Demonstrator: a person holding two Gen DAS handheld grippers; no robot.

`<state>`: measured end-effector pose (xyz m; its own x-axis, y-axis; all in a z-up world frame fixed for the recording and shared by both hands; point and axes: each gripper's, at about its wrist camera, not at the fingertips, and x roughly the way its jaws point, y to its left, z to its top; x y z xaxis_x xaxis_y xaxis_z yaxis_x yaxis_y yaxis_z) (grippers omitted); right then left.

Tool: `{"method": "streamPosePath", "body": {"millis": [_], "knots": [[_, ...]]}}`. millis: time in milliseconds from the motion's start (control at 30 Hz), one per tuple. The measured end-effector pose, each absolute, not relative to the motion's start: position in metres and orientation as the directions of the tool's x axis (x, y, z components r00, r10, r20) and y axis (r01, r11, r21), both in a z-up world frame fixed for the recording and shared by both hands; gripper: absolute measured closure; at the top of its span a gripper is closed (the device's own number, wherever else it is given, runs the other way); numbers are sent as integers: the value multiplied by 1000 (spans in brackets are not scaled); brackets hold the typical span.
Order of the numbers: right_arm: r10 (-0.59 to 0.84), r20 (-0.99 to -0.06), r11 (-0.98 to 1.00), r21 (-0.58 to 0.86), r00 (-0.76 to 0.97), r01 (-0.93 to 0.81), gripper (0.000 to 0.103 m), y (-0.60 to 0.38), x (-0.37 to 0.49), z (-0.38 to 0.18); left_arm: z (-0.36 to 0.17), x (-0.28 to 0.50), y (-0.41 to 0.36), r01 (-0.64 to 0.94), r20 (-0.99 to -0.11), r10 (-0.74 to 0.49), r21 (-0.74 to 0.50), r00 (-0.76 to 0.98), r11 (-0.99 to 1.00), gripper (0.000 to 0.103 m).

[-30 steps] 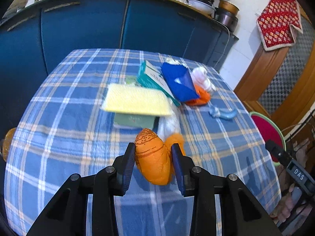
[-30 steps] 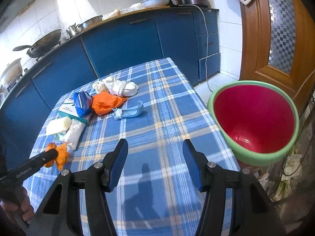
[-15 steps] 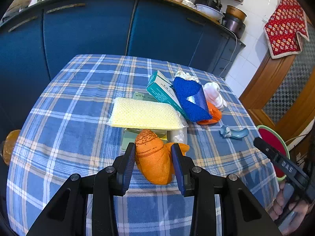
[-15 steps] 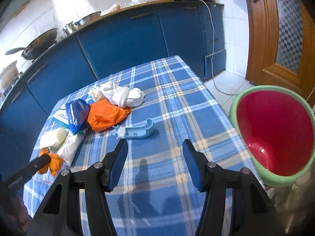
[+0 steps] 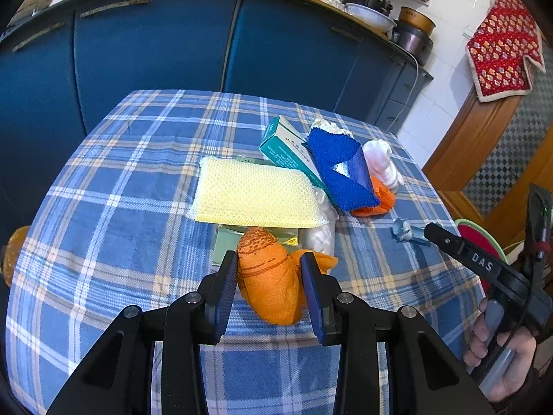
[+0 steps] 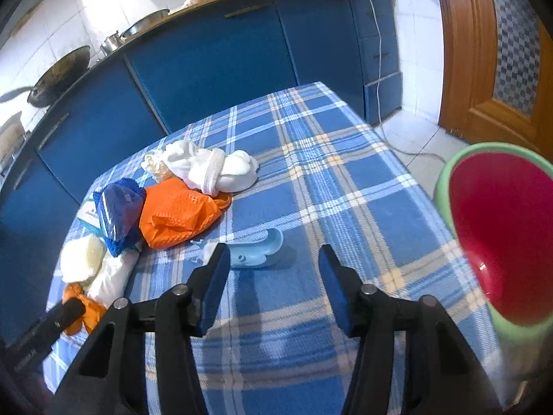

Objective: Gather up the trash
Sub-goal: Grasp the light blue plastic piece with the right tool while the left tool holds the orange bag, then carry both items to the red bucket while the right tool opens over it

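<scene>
My left gripper point(image 5: 269, 276) is shut on a crumpled orange bag point(image 5: 269, 283), held just above the plaid tablecloth point(image 5: 114, 207). Behind it lie a yellow mesh pad point(image 5: 255, 195), a teal box point(image 5: 290, 154), a blue mesh pouch point(image 5: 342, 169) and white cloth point(image 5: 382, 162). My right gripper point(image 6: 274, 269) hovers over the table with its jaws closing and nothing pressed between them. A light blue plastic piece point(image 6: 257, 252) lies just beyond its fingertips. An orange mesh bag point(image 6: 179, 212) and a white bundle point(image 6: 214, 167) lie farther back. The red bin with a green rim point(image 6: 501, 221) stands right of the table.
Blue kitchen cabinets point(image 5: 155, 45) run behind the table, with pots on the counter. A wooden door point(image 6: 490, 52) is at the right. A cable point(image 6: 380, 52) hangs down the cabinet to the floor. A person's hand point(image 5: 497, 356) holds the right gripper's handle.
My right gripper has moved left over the table toward the light blue piece, and the red bin has slid to the frame's right edge. Its jaws have narrowed. The left gripper keeps holding the orange bag.
</scene>
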<state>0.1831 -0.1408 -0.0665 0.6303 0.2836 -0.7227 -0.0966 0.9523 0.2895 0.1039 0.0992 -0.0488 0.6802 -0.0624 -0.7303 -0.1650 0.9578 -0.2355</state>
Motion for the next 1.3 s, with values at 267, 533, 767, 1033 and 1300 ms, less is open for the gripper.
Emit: {"method": "streamPosePath", "body": {"millis": [267, 533, 767, 1033, 1300], "knots": [[273, -723, 958, 265, 635, -110, 91, -139, 182, -64, -47, 100, 99, -164, -728, -61, -234, 683, 958, 65], [279, -690, 957, 253, 668, -139, 91, -142, 164, -50, -39, 94, 94, -158, -719, -59, -231, 692, 960, 65], [286, -670, 955, 261, 685, -143, 91, -155, 148, -41, -29, 88, 86, -138, -705, -64, -226, 706, 964, 65], [285, -643, 953, 273, 711, -135, 91, -172, 126, -30, -20, 85, 70, -108, -695, -75, -216, 715, 970, 65], [272, -617, 952, 282, 739, -115, 91, -193, 110, -19, -14, 84, 53, -74, -688, -88, -203, 721, 976, 65]]}}
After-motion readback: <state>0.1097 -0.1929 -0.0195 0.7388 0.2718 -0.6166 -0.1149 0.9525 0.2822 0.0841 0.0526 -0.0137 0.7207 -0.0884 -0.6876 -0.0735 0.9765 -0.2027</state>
